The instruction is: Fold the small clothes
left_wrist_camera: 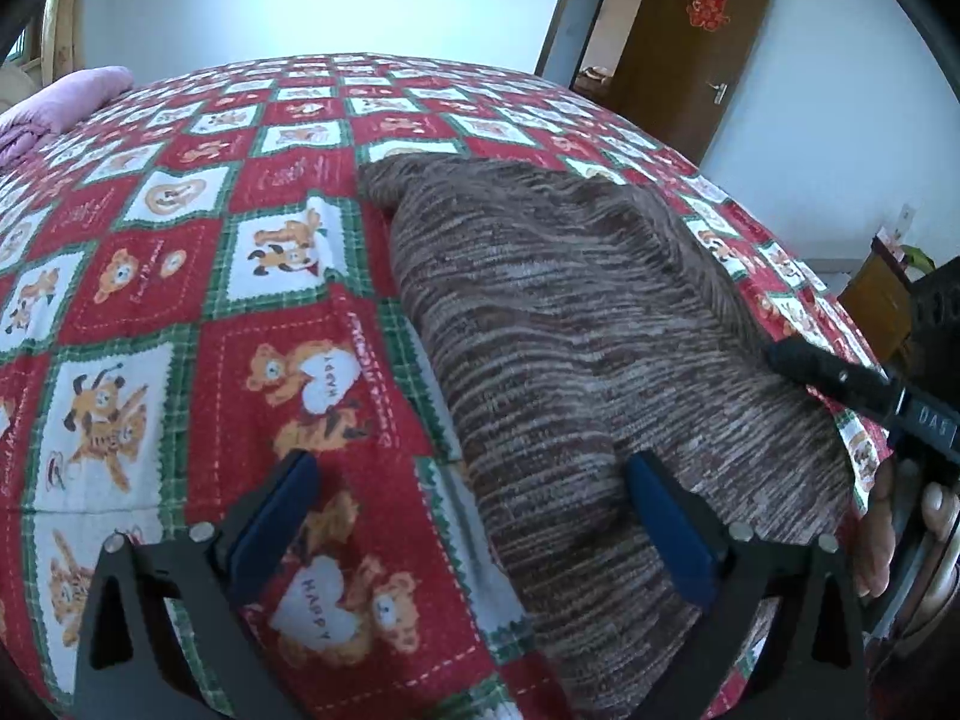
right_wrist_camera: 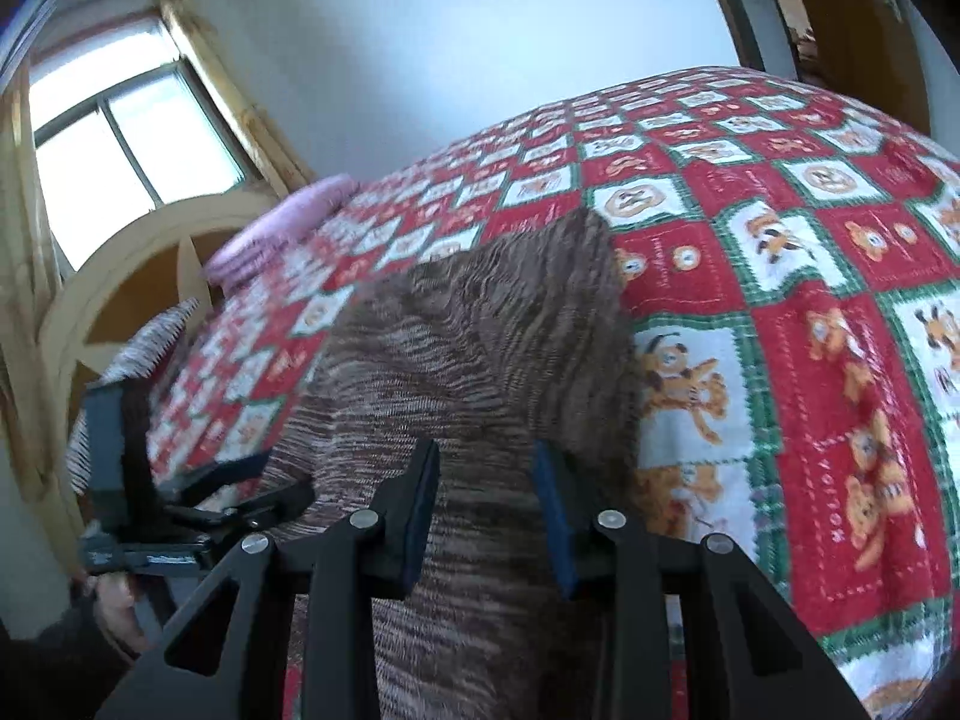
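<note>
A brown and grey striped knit garment (left_wrist_camera: 558,324) lies on a bed with a red, white and green cartoon sheet (left_wrist_camera: 180,276). My left gripper (left_wrist_camera: 474,480) is open wide, its right finger (left_wrist_camera: 666,516) over the garment's near part and its left finger over the sheet. My right gripper (right_wrist_camera: 486,474) is open, its two blue pads standing apart with a raised fold of the garment (right_wrist_camera: 456,360) between them. The right gripper also shows at the right of the left wrist view (left_wrist_camera: 840,378), at the garment's right edge.
A folded pink blanket (left_wrist_camera: 66,102) lies at the bed's far left. A brown door (left_wrist_camera: 690,42) stands open in the back wall. A window (right_wrist_camera: 120,138) and wooden headboard (right_wrist_camera: 120,276) are at the bed's other side. A small wooden stand (left_wrist_camera: 882,306) is beside the bed.
</note>
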Action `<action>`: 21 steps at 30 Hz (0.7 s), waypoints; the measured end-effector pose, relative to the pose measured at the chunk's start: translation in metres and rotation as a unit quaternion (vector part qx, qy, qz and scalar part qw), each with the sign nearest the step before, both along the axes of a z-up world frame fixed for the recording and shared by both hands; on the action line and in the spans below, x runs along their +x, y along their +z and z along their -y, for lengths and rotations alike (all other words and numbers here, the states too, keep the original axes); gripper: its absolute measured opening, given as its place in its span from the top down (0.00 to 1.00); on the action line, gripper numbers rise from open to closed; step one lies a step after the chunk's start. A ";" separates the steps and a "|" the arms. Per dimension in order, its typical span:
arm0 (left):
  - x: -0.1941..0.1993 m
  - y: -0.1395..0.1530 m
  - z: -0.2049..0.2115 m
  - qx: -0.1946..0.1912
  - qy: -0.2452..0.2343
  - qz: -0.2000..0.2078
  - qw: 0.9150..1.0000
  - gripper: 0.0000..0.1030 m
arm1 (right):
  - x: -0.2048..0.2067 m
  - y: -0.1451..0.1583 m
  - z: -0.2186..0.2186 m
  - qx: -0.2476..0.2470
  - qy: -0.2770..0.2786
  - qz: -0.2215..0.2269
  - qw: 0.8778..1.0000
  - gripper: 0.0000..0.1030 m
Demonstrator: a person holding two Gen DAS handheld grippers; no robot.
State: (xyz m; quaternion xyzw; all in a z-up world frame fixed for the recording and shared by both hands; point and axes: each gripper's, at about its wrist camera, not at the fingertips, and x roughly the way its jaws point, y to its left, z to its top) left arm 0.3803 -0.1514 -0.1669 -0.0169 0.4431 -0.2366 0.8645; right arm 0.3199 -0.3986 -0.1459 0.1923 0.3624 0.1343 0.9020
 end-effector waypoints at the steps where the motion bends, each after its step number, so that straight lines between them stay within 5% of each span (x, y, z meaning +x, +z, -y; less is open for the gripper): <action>1: 0.001 -0.001 0.001 0.004 0.000 0.001 1.000 0.00 | -0.001 0.002 0.004 0.006 -0.008 0.004 1.000 0.65; 5: 0.000 -0.001 0.002 0.008 -0.001 0.002 1.000 0.00 | 0.003 0.004 0.030 0.061 -0.047 0.010 0.997 0.42; 11: -0.001 -0.001 0.002 0.011 -0.001 0.004 1.000 0.00 | 0.026 -0.011 0.057 0.073 -0.087 -0.037 0.993 0.42; 21: -0.001 -0.001 0.003 0.010 -0.001 0.004 1.000 0.00 | 0.087 -0.023 0.047 0.074 -0.045 -0.072 0.994 0.42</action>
